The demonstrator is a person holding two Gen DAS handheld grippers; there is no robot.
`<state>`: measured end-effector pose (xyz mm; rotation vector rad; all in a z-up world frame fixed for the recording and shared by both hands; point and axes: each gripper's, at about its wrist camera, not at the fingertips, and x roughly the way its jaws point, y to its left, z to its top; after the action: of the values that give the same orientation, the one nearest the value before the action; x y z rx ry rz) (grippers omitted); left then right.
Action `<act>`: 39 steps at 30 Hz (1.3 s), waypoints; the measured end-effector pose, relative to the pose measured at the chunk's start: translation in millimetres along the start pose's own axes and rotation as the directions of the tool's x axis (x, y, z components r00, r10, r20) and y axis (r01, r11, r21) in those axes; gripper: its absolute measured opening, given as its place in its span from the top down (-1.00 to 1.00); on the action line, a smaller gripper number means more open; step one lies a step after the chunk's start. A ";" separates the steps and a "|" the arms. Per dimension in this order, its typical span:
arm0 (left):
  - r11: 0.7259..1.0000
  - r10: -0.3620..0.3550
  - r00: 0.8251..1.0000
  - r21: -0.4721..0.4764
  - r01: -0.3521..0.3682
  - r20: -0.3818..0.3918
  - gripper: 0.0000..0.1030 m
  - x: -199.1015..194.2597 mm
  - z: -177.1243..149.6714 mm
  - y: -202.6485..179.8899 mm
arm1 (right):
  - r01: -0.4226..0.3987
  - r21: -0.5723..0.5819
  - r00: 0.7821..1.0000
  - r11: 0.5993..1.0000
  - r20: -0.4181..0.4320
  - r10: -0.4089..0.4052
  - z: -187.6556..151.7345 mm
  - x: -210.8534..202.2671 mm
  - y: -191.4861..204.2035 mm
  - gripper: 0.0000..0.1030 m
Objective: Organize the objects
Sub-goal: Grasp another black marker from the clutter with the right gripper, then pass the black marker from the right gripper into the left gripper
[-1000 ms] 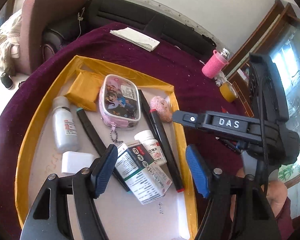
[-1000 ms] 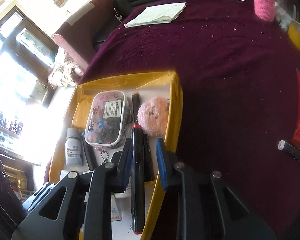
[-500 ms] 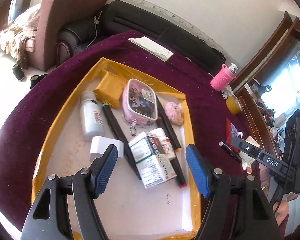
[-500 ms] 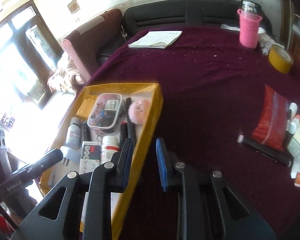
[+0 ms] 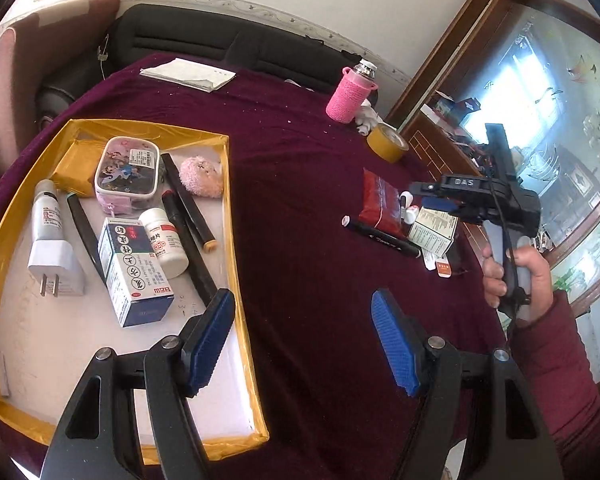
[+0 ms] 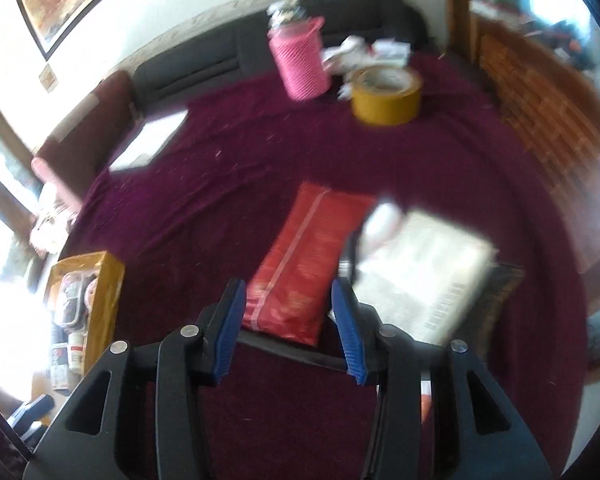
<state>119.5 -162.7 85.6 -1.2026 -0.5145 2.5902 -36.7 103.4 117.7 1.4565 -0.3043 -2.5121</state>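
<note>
My left gripper is open and holds nothing. It hangs over the purple cloth just right of the yellow-rimmed tray. The tray holds a cartoon pencil case, a pink plush ball, a medicine box, a pill bottle and black markers. My right gripper, also visible in the left wrist view, has its jaws opening above a red packet and a black marker. Nothing is pressed between its pads.
A white printed box lies beside the red packet. At the back stand a pink knitted bottle and a yellow tape roll; papers lie far left. A hand in a red sleeve grips the right handle. A wooden cabinet borders the right.
Both grippers have drawn back from the tray toward the right. The right one left the red-capped marker in the tray, swung over to the red packet, and its jaws have widened.
</note>
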 end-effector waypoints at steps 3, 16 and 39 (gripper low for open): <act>1.000 0.023 1.000 0.012 -0.023 0.022 -0.26 -10.0 -1.4 1.8 | -0.008 -0.061 0.996 0.998 -0.084 0.002 -8.7 30.4 15.1 0.18; 1.000 -0.007 1.000 -0.004 0.007 -0.016 -0.26 6.0 -1.3 10.0 | -0.006 -0.328 0.976 0.945 -0.210 -0.067 -84.0 41.8 49.0 0.62; 0.891 0.338 0.932 0.365 -0.272 -0.132 -0.28 200.9 3.4 -143.8 | -0.024 0.228 0.979 0.973 0.202 -0.023 -90.9 -91.7 -141.4 -0.12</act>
<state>-0.6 39.0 8.6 -1.4808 0.1789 2.6182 74.6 259.0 108.5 1.2705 -0.6497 -2.7047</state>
